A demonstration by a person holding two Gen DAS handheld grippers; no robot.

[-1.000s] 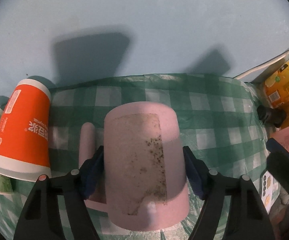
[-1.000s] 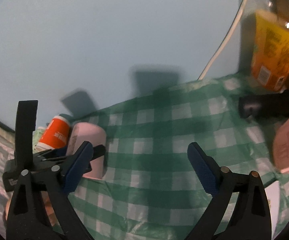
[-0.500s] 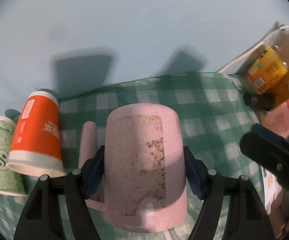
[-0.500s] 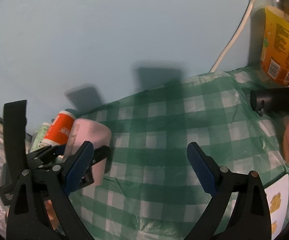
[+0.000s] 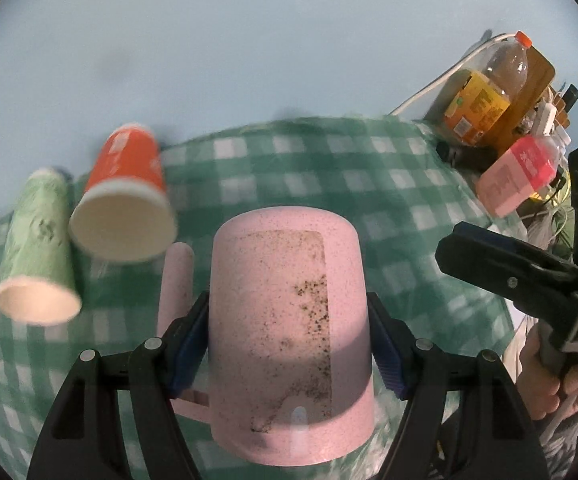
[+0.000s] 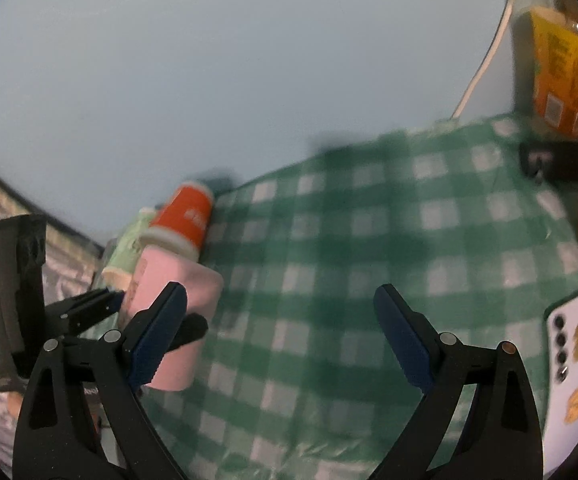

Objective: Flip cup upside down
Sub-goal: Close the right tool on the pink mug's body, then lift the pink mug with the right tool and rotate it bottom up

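1. A green checked cloth point(image 5: 369, 184) covers the table, with a pale blue wall point(image 5: 249, 40) behind it.
2. Left of the mug point(image 5: 285, 320), an orange cup point(image 5: 127, 196) and a green cup point(image 5: 37, 248) show their open mouths to the left wrist camera; whether they rest on the cloth cannot be told. The orange cup is just beside the mug's handle point(image 5: 175, 280).
3. At the cloth's far right are a bottle point(image 5: 485, 92) with a yellow label, a pink carton point(image 5: 517, 176) and a white cable point(image 5: 441, 84) running up the wall. A white phone point(image 6: 575, 364) lies face down near the cloth's right edge.
4. Nothing stands between the mug and the open cloth ahead of it.
5. The left gripper point(image 5: 289, 344) points forward over the cloth, its blue pads point(image 5: 189, 340) pressed on the two sides of the pink mug, clamped on it.
6. The mug sits between the fingers with its closed base away from the camera and its rim toward the camera; the handle sticks out on the left, outside the left pad.
7. In the right wrist view the mug point(image 6: 169, 312) shows base up, rim down, low over the left part of the cloth; whether it touches is unclear.
8. The right gripper point(image 6: 281, 336) is held to the mug's right, jaws wide apart and empty, over bare cloth. In the left view its black body point(image 5: 521, 280) and the hand point(image 5: 549, 380) holding it show at the right.
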